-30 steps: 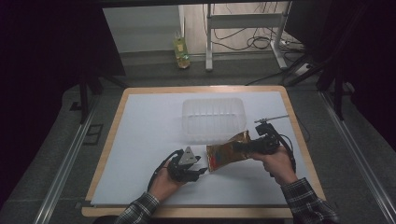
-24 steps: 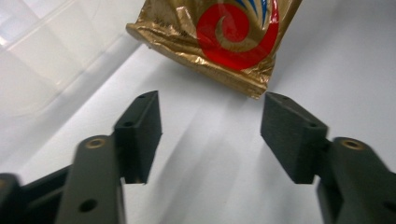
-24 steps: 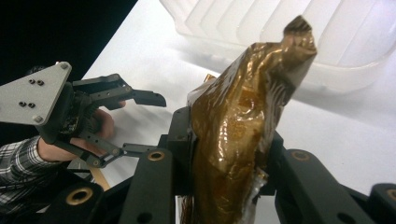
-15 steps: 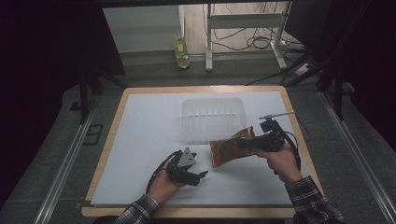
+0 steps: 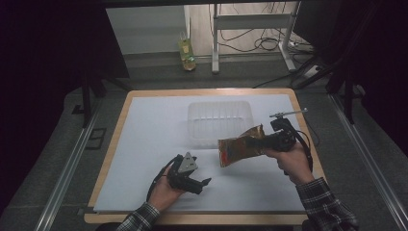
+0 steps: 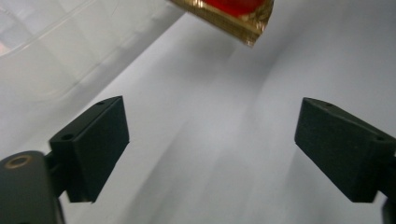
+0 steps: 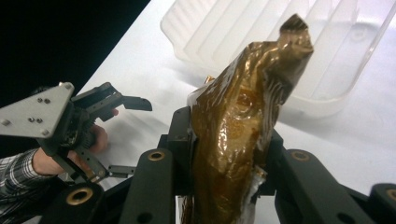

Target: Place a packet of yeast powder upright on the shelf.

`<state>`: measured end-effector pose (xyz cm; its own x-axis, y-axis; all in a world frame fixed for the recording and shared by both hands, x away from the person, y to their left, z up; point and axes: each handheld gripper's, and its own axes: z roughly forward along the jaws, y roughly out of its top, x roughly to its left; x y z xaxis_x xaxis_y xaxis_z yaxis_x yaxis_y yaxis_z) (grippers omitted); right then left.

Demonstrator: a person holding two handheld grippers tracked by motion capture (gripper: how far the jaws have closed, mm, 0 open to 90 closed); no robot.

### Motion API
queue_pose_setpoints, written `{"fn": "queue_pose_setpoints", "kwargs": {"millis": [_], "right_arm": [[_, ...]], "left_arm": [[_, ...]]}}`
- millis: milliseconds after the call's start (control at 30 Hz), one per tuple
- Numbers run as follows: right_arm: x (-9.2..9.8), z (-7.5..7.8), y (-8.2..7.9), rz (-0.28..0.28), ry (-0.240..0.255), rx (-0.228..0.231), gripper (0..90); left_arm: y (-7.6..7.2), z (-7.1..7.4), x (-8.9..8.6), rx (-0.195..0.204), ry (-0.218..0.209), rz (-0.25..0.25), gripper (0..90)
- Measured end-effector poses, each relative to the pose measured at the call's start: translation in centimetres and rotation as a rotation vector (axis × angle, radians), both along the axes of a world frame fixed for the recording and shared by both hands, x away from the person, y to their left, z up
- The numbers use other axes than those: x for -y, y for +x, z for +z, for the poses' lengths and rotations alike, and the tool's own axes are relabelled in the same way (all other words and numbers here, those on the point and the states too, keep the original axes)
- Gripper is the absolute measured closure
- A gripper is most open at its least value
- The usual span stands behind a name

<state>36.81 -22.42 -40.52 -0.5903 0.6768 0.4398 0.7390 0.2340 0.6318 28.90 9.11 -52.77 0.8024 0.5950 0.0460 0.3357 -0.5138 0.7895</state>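
Observation:
A crumpled gold and red snack bag [image 5: 238, 149] hangs above the white table top, right of centre. My right gripper [image 5: 262, 142] is shut on its right end. In the right gripper view the jaws pinch the bag [image 7: 243, 116] from both sides. My left gripper [image 5: 203, 186] rests low at the front, left of the bag and apart from it. Its jaws have just been opening and stand wide with nothing between them [image 6: 210, 135]. The bag's corner [image 6: 229, 11] shows beyond them. A clear plastic tray [image 5: 219, 118] lies behind the bag.
A white sheet [image 5: 144, 125] covers the table, with a wooden rim [image 5: 113, 139] around it. On the floor beyond the far edge stand a yellow-green bottle [image 5: 186, 50], metal desk legs and cables. Dark rails run along both sides of the table.
The left gripper's jaws have spread and come away from the bag's left end. The right gripper has lifted the bag slightly up and to the right.

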Motion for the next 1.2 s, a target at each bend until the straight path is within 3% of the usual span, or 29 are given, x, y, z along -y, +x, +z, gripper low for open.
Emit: {"fn": "queue_pose_setpoints", "kwargs": {"millis": [467,567,1200], "right_arm": [[0.1,1.7,1.5,-0.032,-0.004,0.015,67.6],[-0.1,2.2,2.0,-0.037,-0.011,0.025,67.6],[-2.1,4.0,5.6,-0.078,-0.016,0.038,67.7]], "left_arm": [[-0.6,-0.1,-0.4,0.012,0.012,0.003,3.1],[-0.8,-0.2,-0.3,0.023,0.032,-0.003,3.0],[-0.6,-0.4,-0.3,0.019,0.055,-0.014,2.7]]}}
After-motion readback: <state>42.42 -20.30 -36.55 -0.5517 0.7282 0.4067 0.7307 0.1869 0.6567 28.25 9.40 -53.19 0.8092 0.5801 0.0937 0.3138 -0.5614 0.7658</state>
